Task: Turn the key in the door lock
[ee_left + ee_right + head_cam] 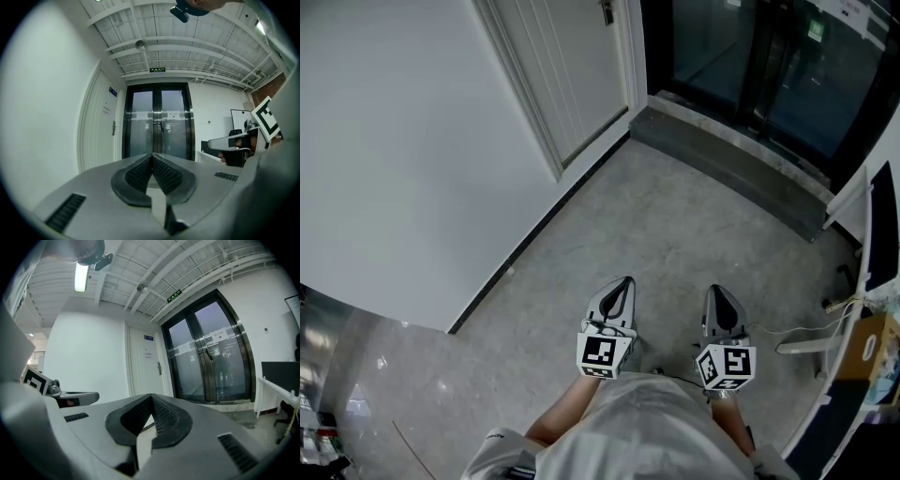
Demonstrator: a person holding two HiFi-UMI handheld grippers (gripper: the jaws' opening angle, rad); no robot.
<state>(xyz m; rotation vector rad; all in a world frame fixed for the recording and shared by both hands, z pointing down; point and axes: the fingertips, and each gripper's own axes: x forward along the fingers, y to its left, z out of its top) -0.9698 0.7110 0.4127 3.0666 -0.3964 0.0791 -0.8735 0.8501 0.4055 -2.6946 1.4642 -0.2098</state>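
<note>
Grey ribbed rubber lines the pads (pixel 138 174) of the left gripper (pixel 152 155). They are pressed together tip to tip with nothing between them. The right gripper (pixel 150 396) is in the same condition: fingers clenched, empty. In the head view both are held level and side by side, close in front of the person's body, over a speckled grey floor (pixel 675 234).

Location of the work item: no key can be made out in any view, as it would be too small to confirm at this range. The likeliest fitting is the dark lever handle (pixel 113 127) on the white door (pixel 96 136), which stands well ahead of both sets of fingertips and to their left. Dark glass double doors (pixel 159 124) lie straight beyond the fingertips, farther off. Which door carries the lock cannot be told.

Assessment of handling: a door key should be light, rigid metal, thin and smooth, so it may slip or twist if pinched at an edge. The hold is best taken on the two flat faces of its head, with the pads square to them. The fingers would first be released to admit the head, then closed firmly. The lock will likely resist. The turn should therefore come from rolling the wrist about the key's own line, not from levering sideways, which could bend the blade.
</note>
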